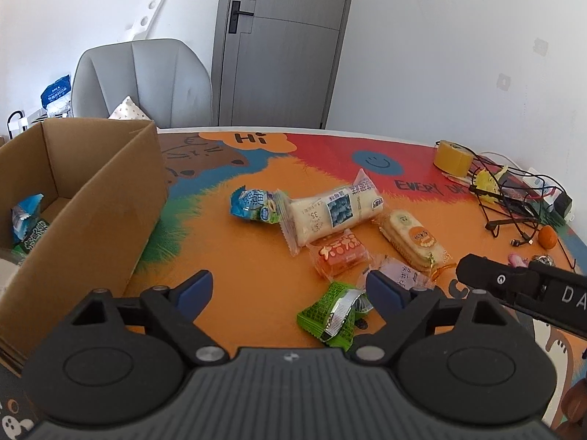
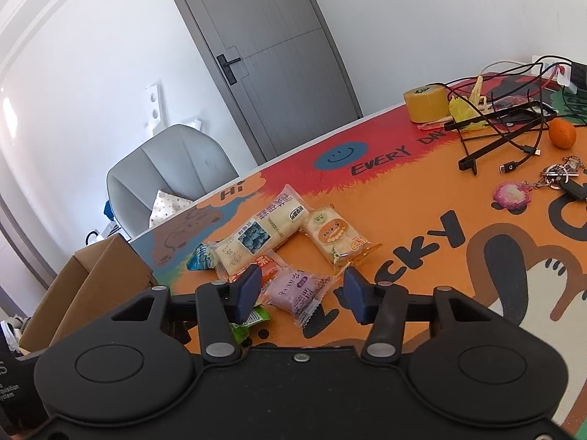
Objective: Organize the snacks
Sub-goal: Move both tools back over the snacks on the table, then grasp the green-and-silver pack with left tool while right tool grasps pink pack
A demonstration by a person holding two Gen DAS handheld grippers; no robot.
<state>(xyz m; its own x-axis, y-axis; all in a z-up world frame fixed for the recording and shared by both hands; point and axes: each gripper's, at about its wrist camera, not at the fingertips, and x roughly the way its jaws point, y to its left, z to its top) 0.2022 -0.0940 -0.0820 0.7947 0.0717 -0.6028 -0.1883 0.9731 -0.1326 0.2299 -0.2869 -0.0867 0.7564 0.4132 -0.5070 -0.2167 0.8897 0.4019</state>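
Note:
Several wrapped snacks lie on the colourful table: a blue packet (image 1: 253,207), a long white bread pack (image 1: 330,212), an orange packet (image 1: 339,253), a cracker pack (image 1: 411,238), a purple packet (image 2: 297,289) and a green packet (image 1: 334,311). My left gripper (image 1: 290,288) is open just above the table. The green packet lies by its right finger, untouched. My right gripper (image 2: 302,286) straddles the purple packet with a gap on each side, so it is open. An open cardboard box (image 1: 91,212) at the left holds a blue and a green pack (image 1: 25,216).
A yellow tape roll (image 2: 427,104), tangled cables (image 2: 506,124), an orange fruit (image 2: 562,132) and keys with a pink charm (image 2: 513,192) crowd the far right of the table. A grey chair (image 1: 143,80) stands behind the table, with a grey door (image 1: 282,47) beyond it.

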